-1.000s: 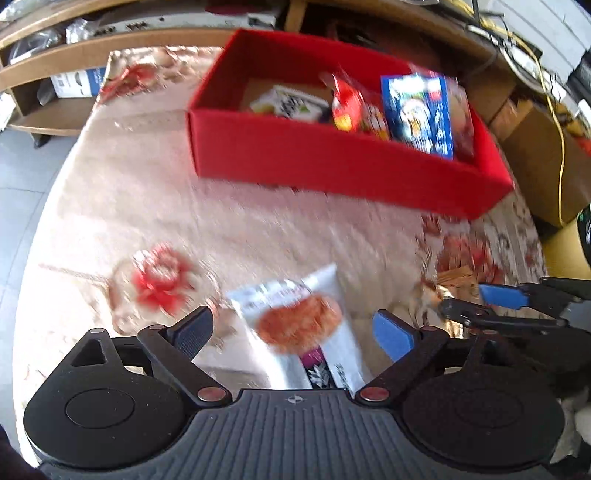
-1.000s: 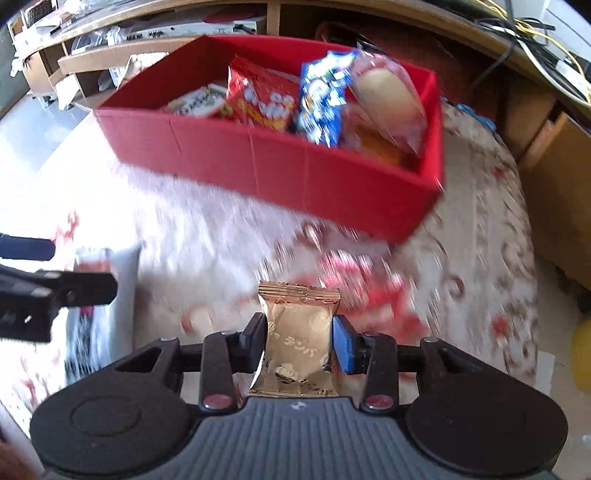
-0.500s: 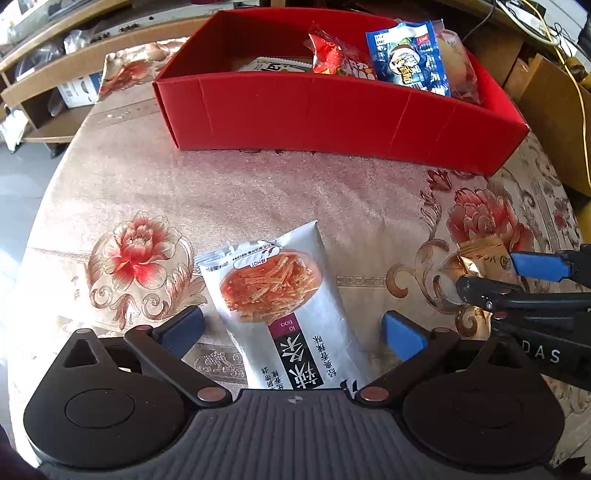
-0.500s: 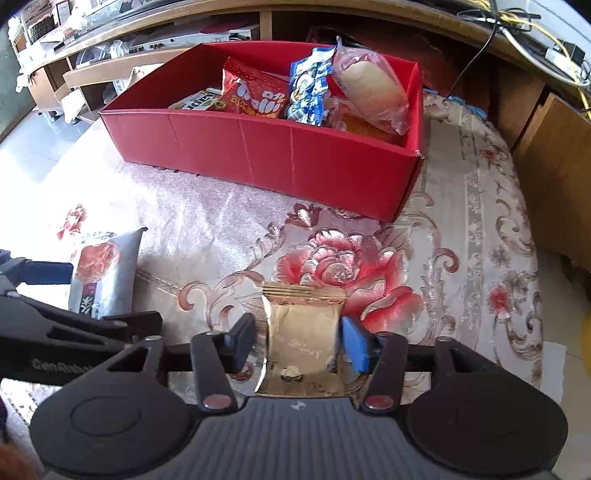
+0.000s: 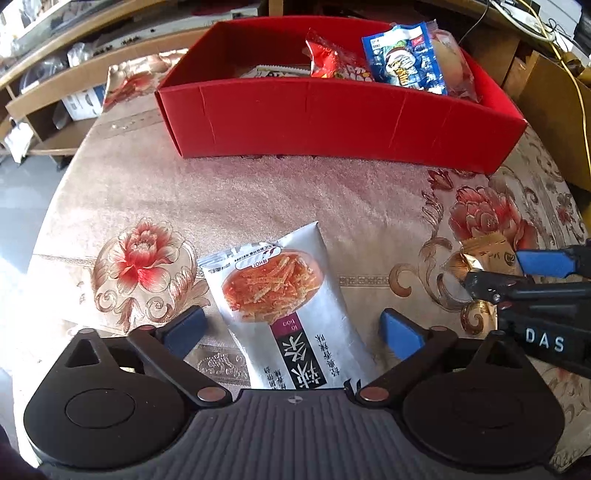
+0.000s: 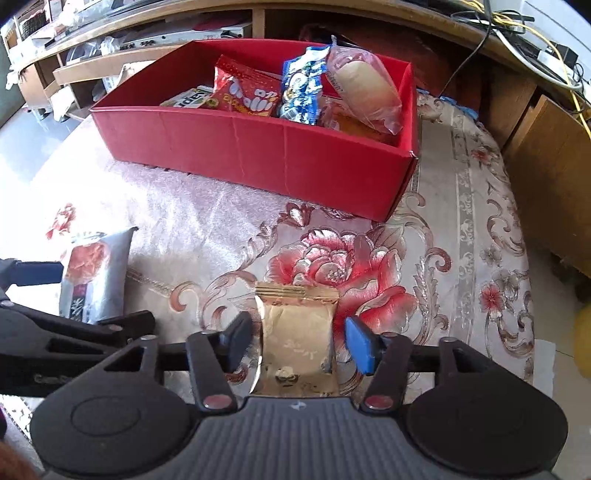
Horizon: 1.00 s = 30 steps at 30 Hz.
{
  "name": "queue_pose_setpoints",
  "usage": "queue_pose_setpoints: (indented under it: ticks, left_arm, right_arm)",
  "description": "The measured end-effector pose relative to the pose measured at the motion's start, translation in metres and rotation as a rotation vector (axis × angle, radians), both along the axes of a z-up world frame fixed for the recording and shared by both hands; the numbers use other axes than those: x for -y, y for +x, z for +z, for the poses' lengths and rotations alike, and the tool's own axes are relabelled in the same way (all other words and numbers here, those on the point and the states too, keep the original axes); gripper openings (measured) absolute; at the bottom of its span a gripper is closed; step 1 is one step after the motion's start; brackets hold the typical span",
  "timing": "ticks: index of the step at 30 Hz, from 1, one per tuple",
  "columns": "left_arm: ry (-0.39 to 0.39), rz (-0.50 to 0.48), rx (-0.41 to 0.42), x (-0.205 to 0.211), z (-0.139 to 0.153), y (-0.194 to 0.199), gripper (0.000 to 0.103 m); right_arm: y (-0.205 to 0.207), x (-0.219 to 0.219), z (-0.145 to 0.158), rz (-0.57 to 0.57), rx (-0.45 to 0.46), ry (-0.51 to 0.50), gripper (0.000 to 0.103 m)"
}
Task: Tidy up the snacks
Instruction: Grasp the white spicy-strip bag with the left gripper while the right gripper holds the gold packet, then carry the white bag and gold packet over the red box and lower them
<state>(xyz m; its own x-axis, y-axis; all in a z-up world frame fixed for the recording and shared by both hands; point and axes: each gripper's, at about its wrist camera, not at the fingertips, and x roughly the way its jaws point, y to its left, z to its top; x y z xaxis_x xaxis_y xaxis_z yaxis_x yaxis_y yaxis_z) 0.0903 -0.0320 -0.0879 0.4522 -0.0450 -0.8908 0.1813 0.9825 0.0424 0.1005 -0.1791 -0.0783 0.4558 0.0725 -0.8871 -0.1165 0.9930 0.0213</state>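
A white snack pouch (image 5: 280,295) with orange strips printed on it lies flat on the floral tablecloth. My left gripper (image 5: 291,325) straddles it; the jaws are closing and both blue pads stand clear of its sides. A small gold packet (image 6: 295,332) lies between the fingers of my right gripper (image 6: 297,336), whose jaws are also closing, with a thin gap on each side. The red box (image 6: 258,147) stands beyond, holding a red bag (image 6: 245,92), a blue bag (image 6: 301,88) and a wrapped bun (image 6: 364,90). In the left wrist view, the right gripper (image 5: 506,273) is at the right.
The round table's edge (image 5: 55,206) curves away on the left, with floor below. Wooden shelves (image 6: 122,55) with clutter run behind the box. A brown cabinet (image 6: 554,155) and cables (image 6: 517,22) stand to the right.
The right jaws, shut on the gold packet a second ago, have let it go; it now rests loose between them. The left gripper has moved in over the white pouch.
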Motion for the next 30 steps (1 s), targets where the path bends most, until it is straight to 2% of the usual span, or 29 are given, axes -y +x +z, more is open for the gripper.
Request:
queue_pose_setpoints:
  ticks: [1,5,8,14,23,30]
  left_arm:
    - [0.002,-0.002,0.008,-0.001,0.001,-0.002,0.091]
    - [-0.011,-0.008,0.022,-0.004,0.009,-0.007,0.067]
    - [-0.017,-0.018,0.019,-0.004,0.011,-0.01,0.06]
    - [-0.03,-0.024,0.013,-0.007,0.017,-0.015,0.052]
    - [-0.059,-0.018,0.046,-0.014,0.04,-0.024,0.048]
    - [-0.146,-0.034,0.104,-0.013,0.071,-0.015,0.048]
  right_arm:
    - [0.0,0.0,0.001,-0.001,-0.007,0.001,0.048]
    - [-0.005,-0.003,0.003,0.012,-0.005,-0.041,0.047]
    - [-0.01,-0.008,0.008,0.026,0.003,-0.054,0.047]
    - [-0.018,-0.008,0.023,0.017,0.03,-0.026,0.047]
    - [-0.029,-0.01,0.048,0.005,0.081,0.0,0.047]
    - [-0.028,-0.011,0.071,-0.026,0.15,0.034,0.047]
